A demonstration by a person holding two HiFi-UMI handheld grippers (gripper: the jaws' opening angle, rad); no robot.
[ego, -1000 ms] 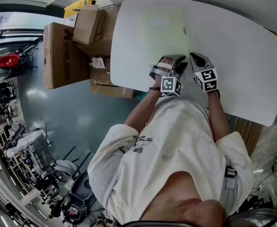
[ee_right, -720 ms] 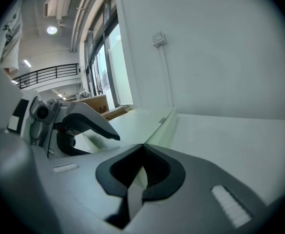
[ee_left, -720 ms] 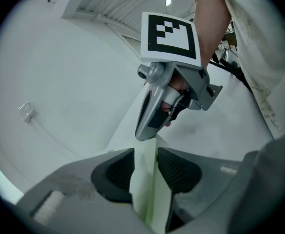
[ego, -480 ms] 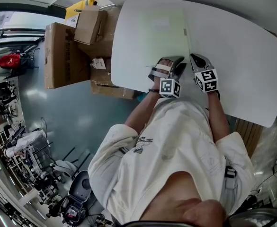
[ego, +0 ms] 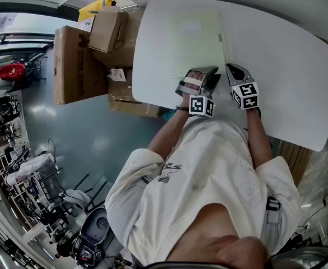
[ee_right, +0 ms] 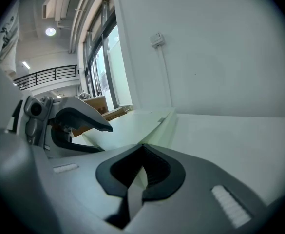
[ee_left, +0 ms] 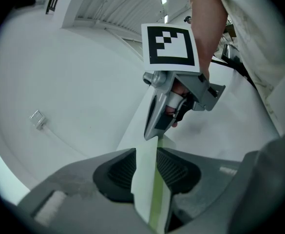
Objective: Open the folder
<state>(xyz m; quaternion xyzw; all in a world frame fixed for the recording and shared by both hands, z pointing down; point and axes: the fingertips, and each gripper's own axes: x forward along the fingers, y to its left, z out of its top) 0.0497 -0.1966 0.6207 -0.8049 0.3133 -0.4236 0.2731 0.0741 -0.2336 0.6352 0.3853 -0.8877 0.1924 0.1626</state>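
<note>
The left tongs (ee_left: 146,168), just closing, pinch the pale green folder (ee_left: 149,204) below the right tongs (ee_left: 151,134).

Held side by side and tilted downward, the left gripper (ego: 207,74) has just been closing its jaws on the folder (ee_left: 143,179); the right gripper (ego: 231,70) pinches it too.

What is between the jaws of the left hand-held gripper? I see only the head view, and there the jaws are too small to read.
Observer: A thin pale green edge of the folder. The left hand-held gripper has it between its jaws, which have just been closing on it.
Operator: And does the right one hold anything?
Observer: Yes. The right hand-held gripper is closed on a thin edge of the same folder, near the left one.
</note>
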